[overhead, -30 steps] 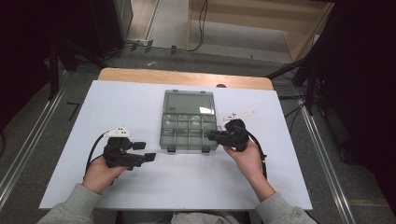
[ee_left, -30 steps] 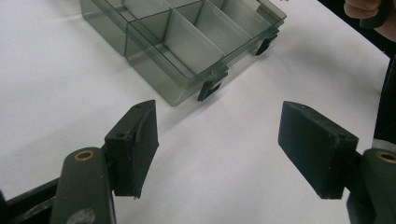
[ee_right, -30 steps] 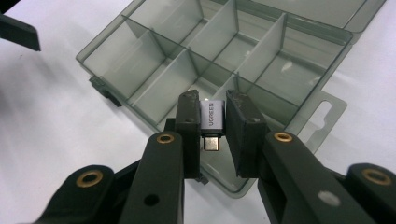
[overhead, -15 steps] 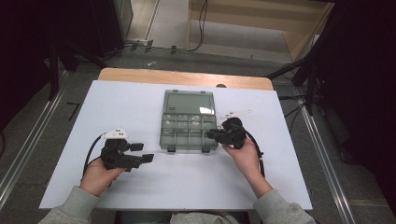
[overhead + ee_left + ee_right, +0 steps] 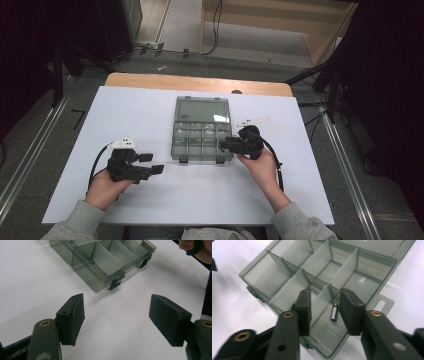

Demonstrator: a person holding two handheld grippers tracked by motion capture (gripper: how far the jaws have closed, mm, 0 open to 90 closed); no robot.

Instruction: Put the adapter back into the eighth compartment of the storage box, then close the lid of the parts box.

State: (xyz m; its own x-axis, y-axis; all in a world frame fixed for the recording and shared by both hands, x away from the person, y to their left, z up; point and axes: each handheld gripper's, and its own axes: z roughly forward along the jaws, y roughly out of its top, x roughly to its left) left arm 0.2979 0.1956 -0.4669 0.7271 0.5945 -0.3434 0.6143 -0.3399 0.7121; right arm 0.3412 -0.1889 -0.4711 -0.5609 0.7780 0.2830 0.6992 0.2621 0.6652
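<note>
Two hand-held grippers work at a white desk (image 5: 150,210) beside a smoky transparent plastic compartment box (image 5: 202,131) whose lid lies open, flat behind it. The right gripper (image 5: 223,145) hangs over the box's near right corner; its jaws have just been opening and now stand partly apart, pressing on nothing. Below and between them, in the right gripper view, a small dark metal cylinder, apparently a spacer (image 5: 333,313), rests on the floor of the corner compartment, tilted near its divider. The left gripper (image 5: 117,315) rests on the desk to the left of the box, jaws wide and empty. By the look of it, the placing of this part is done; the other compartments look empty apart from a pale speck in one, so further sorting or closing the lid may remain.
</note>
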